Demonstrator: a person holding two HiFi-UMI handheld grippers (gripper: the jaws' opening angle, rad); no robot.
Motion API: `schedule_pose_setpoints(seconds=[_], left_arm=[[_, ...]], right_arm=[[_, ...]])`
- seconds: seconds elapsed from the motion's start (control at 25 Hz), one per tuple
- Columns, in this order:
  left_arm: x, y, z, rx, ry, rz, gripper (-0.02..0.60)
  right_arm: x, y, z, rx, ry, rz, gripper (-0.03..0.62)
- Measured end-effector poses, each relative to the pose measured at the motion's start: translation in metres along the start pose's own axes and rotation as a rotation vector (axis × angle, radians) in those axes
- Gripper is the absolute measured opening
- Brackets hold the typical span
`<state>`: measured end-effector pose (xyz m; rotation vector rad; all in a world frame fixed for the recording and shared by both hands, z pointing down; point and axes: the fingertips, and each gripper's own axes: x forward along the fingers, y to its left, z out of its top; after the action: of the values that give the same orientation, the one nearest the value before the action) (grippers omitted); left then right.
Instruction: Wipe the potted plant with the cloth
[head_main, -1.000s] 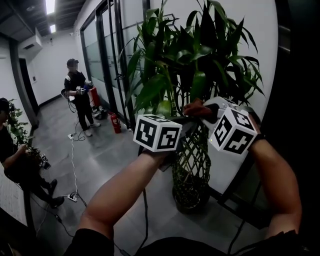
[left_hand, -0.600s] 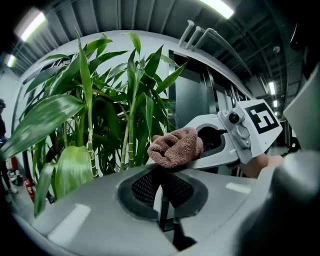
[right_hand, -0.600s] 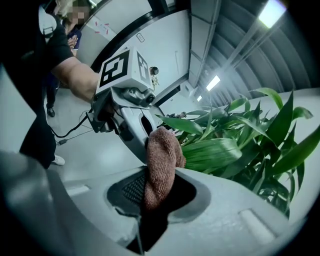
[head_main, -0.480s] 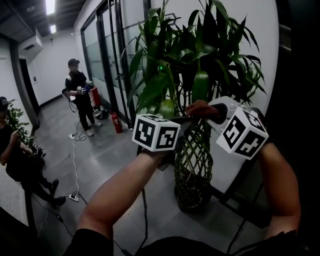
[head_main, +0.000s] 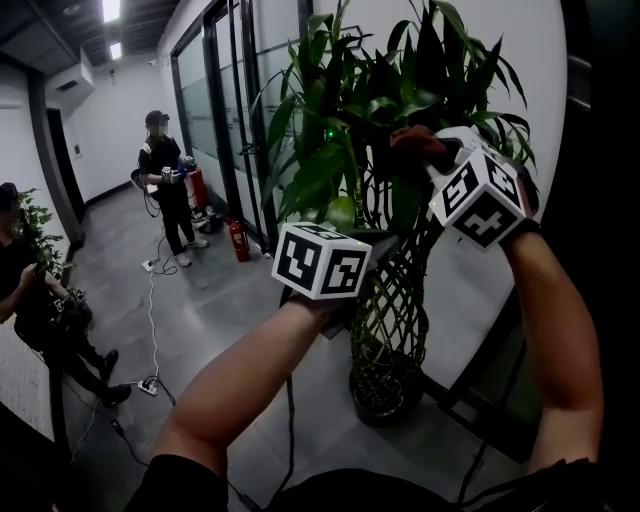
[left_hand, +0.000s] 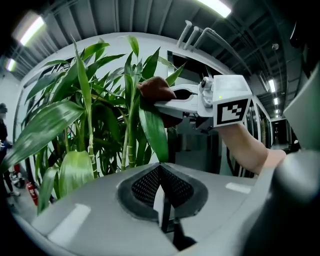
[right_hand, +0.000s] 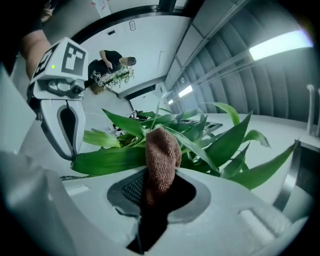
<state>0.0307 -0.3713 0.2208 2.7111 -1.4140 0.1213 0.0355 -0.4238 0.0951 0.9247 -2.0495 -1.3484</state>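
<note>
Here a tall potted plant (head_main: 370, 110) stands against a white wall (head_main: 480, 300) beside a grey tiled floor (head_main: 190, 330). Its long green leaves fan out above a woven lattice of stems (head_main: 392, 310) that runs down into a dark pot (head_main: 385, 395). Farther down the corridor a person (head_main: 165, 180) stands near glass partitions, with a red fire extinguisher (head_main: 238, 242) on the floor close by. The right gripper (head_main: 428, 152) is raised into the upper foliage, its jaws pinching a brown cloth (right_hand: 161, 160) whose bunched end juts forward and touches the leaves near the stems. A broad leaf (left_hand: 152, 132) hangs just beneath it. The left gripper (left_hand: 161, 197) sits lower, near the plant's middle leaves, with its jaws pressed together and nothing visible between them.
</note>
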Motion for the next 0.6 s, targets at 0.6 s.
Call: schedule_pose_setpoints(seconds=[0.6], left_arm=[[-0.004, 0.002, -0.001, -0.011, -0.011, 0.068, 0.017]], right_arm=[[-0.022, 0.114, 0.000, -0.080, -0.060, 0.291, 0.069]])
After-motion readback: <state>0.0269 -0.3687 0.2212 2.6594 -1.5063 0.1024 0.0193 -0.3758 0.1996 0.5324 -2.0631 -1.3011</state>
